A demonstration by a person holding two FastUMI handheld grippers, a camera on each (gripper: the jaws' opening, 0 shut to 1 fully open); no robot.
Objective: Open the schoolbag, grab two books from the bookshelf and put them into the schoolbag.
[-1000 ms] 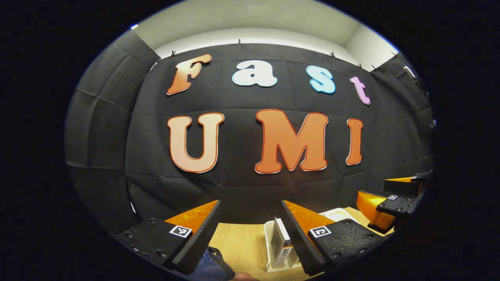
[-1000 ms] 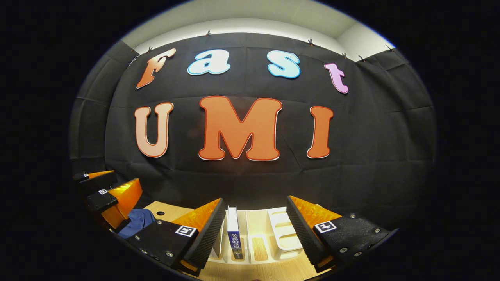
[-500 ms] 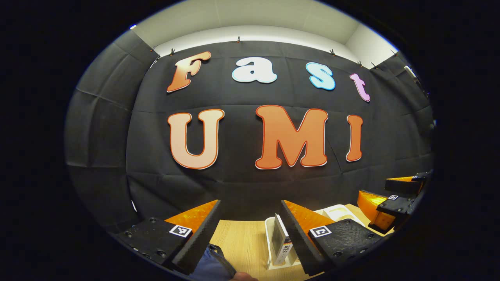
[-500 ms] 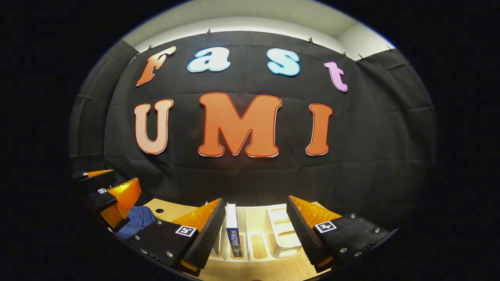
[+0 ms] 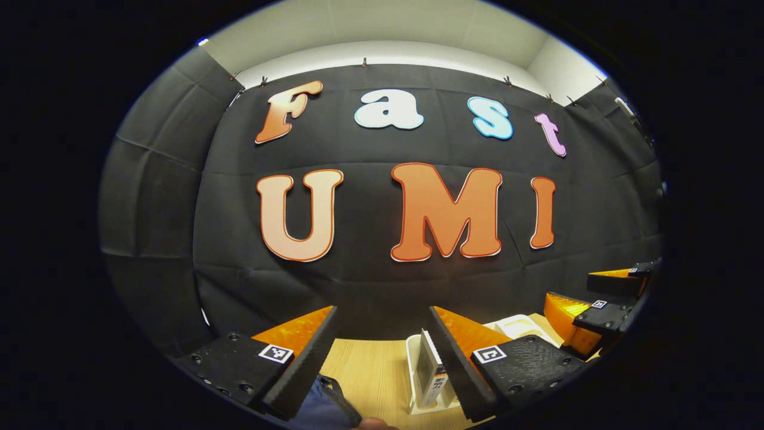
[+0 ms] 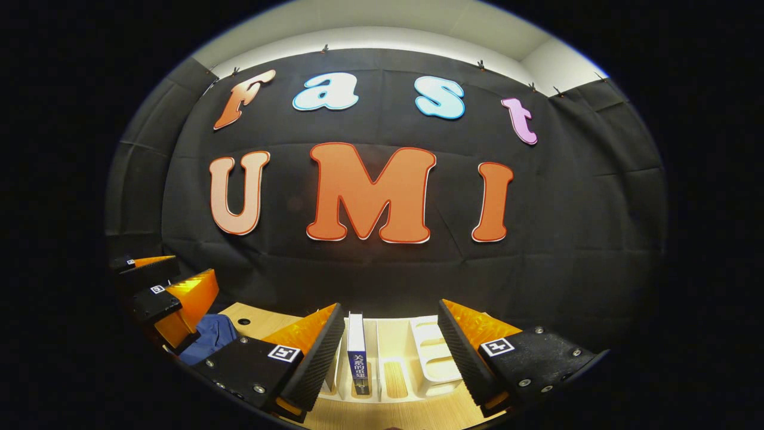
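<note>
Both claws are held apart and empty, raised toward the booth wall so that the work surface is seen low in each frame. At the bottom of the left gripper view, the left gripper (image 5: 382,358) is spread over bare table (image 5: 370,370), and a corner of the blue schoolbag (image 5: 325,406) is seen just inside the tip of its left-hand finger, at the lower edge. This placement is judged to suit the bag, which is to be opened first; whether it is zipped cannot be told from the small part shown. A pale book (image 5: 431,373) is stood upright in the white bookshelf (image 5: 412,358), just beside the right-hand finger.

At the bottom of the right gripper view, the right gripper (image 6: 391,352) is aimed squarely at the bookshelf (image 6: 439,358), whose slots are framed between the open fingers. A blue-spined book (image 6: 357,358) is kept upright in a slot at lower centre, close to the left-hand finger, presumably so that its spine can be pinched from the front. The schoolbag (image 6: 209,337) is seen at lower left of this frame, beneath the other claw. Nothing is yet gripped, so the task is judged to be at its start.
</note>
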